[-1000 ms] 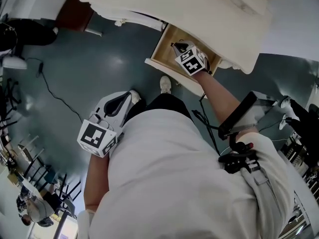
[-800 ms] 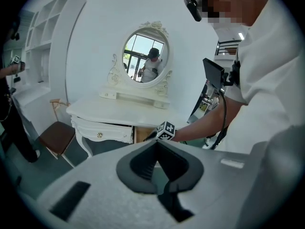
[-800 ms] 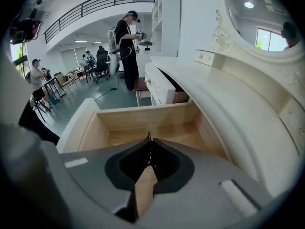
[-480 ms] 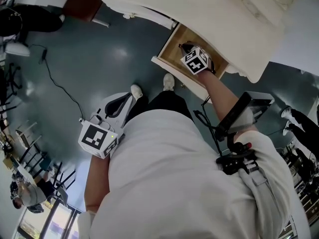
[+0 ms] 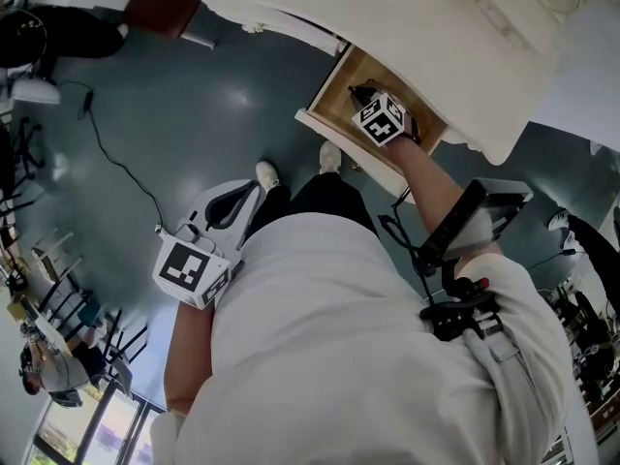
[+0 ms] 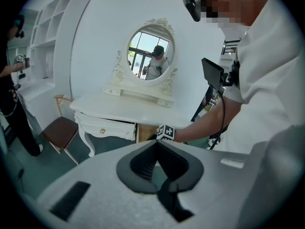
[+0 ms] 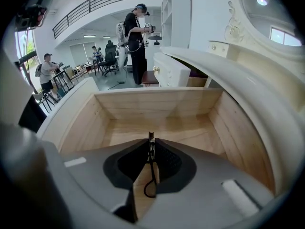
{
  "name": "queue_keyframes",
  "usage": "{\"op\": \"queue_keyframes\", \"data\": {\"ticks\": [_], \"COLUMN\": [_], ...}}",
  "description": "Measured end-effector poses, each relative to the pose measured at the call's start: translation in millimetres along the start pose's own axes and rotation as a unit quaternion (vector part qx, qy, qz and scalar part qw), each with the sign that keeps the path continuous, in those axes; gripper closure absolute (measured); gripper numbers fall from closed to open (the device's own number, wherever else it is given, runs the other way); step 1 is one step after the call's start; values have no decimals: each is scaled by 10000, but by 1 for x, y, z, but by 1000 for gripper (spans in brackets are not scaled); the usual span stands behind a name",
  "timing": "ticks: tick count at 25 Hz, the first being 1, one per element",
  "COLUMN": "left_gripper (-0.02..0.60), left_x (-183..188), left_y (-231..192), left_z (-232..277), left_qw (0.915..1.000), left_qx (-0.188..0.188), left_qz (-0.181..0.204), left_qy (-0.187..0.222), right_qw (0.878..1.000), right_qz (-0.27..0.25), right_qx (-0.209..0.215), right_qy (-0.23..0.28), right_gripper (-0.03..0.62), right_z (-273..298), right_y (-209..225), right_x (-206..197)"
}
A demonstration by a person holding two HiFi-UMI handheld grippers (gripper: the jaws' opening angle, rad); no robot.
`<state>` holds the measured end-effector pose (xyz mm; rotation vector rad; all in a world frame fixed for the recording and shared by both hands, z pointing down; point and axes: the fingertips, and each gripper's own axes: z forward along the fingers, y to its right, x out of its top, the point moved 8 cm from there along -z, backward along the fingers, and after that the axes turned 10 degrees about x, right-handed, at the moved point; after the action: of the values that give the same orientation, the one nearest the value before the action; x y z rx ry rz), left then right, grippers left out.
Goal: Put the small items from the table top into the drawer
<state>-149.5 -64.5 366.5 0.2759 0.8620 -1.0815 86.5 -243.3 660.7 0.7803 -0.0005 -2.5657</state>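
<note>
The white dressing table point(image 5: 387, 17) has its wooden drawer point(image 5: 334, 90) pulled out. My right gripper point(image 5: 361, 97) reaches down into it. In the right gripper view the drawer's bare wood floor point(image 7: 157, 128) lies just ahead. A small dark item with a thin black cord loop point(image 7: 150, 175) sits between the fingertips of the right gripper point(image 7: 150, 140), whose jaws are opening and still touch it at the tips. My left gripper point(image 5: 252, 190) hangs shut and empty at the person's left side, away from the table. From there it looks at the table point(image 6: 128, 109).
A brown-seated chair point(image 5: 155, 8) stands left of the table. A black cable point(image 5: 116, 168) runs across the grey floor. An oval mirror point(image 6: 151, 51) stands on the table top. A closed drawer with a gold knob point(image 6: 102, 130) is left of the open one. Other people stand farther off.
The head view has shifted a little. The right gripper stays inside the drawer, and the left gripper has not moved.
</note>
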Motion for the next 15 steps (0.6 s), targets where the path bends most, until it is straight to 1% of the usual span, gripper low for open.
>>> {"op": "queue_keyframes", "data": {"ticks": [1, 3, 6, 10, 15], "left_gripper": [581, 581, 581, 581, 581], "left_x": [-1, -3, -1, 7, 15], "left_y": [0, -1, -6, -10, -22], "left_z": [-1, -1, 5, 8, 19], "left_qw": [10000, 10000, 10000, 9999, 9991], "left_qx": [-5, -15, -19, -89, -288], "left_qz": [-4, -18, 2, 99, 286], "left_qy": [-6, -10, -30, 3, 137], "right_qw": [10000, 10000, 9999, 9999, 9994], "right_qz": [14, 45, 77, 59, 129], "right_qx": [6, 22, 59, 70, -78], "right_qy": [5, 22, 69, 136, 301], "right_gripper": [548, 515, 500, 499, 517], "right_z": [0, 1, 3, -4, -18], "right_y": [-1, -2, 3, 5, 13], "right_x": [-1, -2, 1, 6, 19]}}
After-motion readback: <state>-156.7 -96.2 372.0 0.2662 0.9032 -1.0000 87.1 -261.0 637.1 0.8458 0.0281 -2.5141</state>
